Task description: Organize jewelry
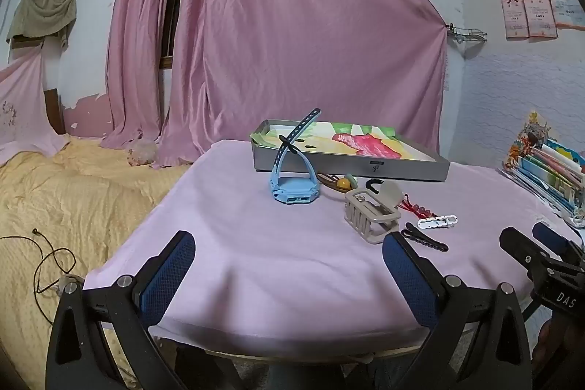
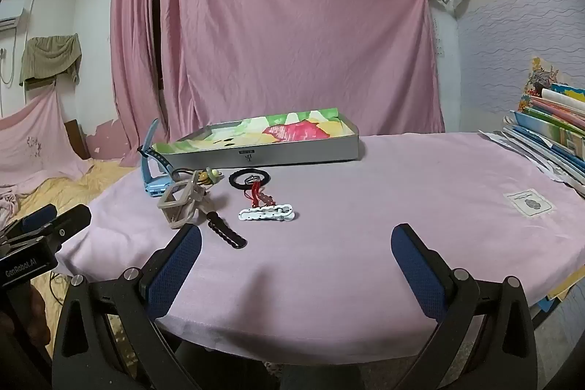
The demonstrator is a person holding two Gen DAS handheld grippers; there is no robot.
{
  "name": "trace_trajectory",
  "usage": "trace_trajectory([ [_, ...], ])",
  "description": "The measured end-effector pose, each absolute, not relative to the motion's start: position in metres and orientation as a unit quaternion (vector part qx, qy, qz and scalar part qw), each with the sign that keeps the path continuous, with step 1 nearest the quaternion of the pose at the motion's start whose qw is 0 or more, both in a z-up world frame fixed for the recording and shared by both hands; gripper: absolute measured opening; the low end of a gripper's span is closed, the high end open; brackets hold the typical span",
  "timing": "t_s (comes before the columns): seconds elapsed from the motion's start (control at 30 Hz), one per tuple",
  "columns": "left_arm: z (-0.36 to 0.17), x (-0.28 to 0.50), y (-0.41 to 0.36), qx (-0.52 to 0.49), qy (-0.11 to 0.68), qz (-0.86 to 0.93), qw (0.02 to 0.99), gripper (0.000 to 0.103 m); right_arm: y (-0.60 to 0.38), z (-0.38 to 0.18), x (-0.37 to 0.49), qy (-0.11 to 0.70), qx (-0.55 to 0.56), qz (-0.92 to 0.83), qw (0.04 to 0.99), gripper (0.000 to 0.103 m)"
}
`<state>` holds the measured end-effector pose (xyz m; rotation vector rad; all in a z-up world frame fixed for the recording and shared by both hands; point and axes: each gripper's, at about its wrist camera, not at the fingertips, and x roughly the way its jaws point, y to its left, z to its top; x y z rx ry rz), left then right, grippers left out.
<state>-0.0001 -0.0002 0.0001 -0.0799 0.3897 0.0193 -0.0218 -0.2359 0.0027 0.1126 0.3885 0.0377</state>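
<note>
Both grippers [image 1: 289, 275] [image 2: 296, 265] gape empty before the paper-lined tray [image 2: 292, 154].

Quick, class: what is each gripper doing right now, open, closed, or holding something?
Left gripper: jaws open, holding nothing.
Right gripper: jaws open, holding nothing.

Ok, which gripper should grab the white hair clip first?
Probably right. The white hair clip lies just ahead of the open right gripper, slightly to its left. From the open left gripper it sits far right, behind the beige claw clip.
</note>
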Motion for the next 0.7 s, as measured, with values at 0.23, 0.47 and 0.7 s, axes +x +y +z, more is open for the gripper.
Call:
trace_trajectory([
  [0.23,0.001,-0.001,-0.005,-0.045,0.193,0.008,0.98,0.103,-0.235,0.002,-0.02,0.194,0.057,0.021,0.979,0.102],
  [0.47,0.0,0.002,0.005,-0.055,0.193,0.009,0.98,0.103,-0.235,0.002,-0.02,0.192,0.057,0.021,0.98,0.102],
  [0.7,0.001,0.002,0.005,-0.056,0.193,0.009,0.98,0.103,-0.235,0.002,-0.021,0.192,0.057,0.021,0.979,0.102],
])
